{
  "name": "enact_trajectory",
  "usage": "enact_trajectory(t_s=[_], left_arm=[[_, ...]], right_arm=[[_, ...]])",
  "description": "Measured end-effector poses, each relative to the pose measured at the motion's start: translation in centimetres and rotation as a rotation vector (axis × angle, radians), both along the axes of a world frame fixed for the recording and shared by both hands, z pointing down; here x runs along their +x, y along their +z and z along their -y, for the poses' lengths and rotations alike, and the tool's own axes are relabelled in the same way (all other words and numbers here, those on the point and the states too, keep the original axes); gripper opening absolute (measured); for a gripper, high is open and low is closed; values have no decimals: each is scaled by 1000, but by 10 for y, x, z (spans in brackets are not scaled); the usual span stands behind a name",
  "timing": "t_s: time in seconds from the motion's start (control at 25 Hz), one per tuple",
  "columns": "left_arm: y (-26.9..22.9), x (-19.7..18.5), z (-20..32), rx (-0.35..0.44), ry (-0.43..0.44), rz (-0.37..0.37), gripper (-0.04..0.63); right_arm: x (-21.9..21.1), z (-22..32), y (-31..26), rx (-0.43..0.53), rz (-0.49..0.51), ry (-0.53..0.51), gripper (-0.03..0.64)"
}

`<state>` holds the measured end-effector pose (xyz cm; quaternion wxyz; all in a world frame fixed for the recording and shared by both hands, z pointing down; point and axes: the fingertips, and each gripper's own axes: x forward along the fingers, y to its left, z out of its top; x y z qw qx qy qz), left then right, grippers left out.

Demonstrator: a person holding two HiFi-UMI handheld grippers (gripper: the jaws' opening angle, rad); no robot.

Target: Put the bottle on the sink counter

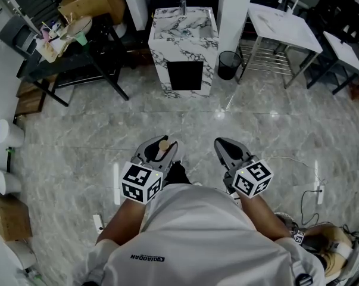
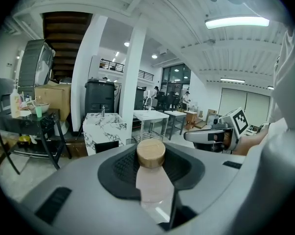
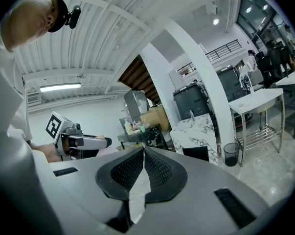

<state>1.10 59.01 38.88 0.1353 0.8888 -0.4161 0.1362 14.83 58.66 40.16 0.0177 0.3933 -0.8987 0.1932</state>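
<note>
Between the pads of your left claw [image 1: 158,150] lies the bottle [image 2: 154,185]. It is clamped by its pale body, and the tan cap [image 2: 150,153] points forward at the jaw tips. From your head view only that cap and a sliver of neck show, because the rest sits down inside the claw. The left gripper view cuts off the bottle's base behind the claw's grey housing, so you cannot tell how far back it runs. Your right claw [image 3: 144,156] is closed on nothing, with its ribbed pads meeting. It hangs beside the left one, a gap between them. The marble sink counter [image 1: 185,31] stands well ahead of both claws across the grey floor [image 1: 78,142], so the bottle is nowhere near it. Your white shirt [image 1: 197,237] hides your upper arms.
</note>
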Motion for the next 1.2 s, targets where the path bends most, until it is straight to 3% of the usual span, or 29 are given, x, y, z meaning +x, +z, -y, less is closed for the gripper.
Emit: enact_trajectory(t_s=[0.56,1.2], left_arm=[[8,-21,76,-17,24,24,137],[-2,-46,213,14,58,17,137]], right_arm=[[-24,74,13,-42,-23,11,41],[-55,207,-3,-20,-55,31,41]])
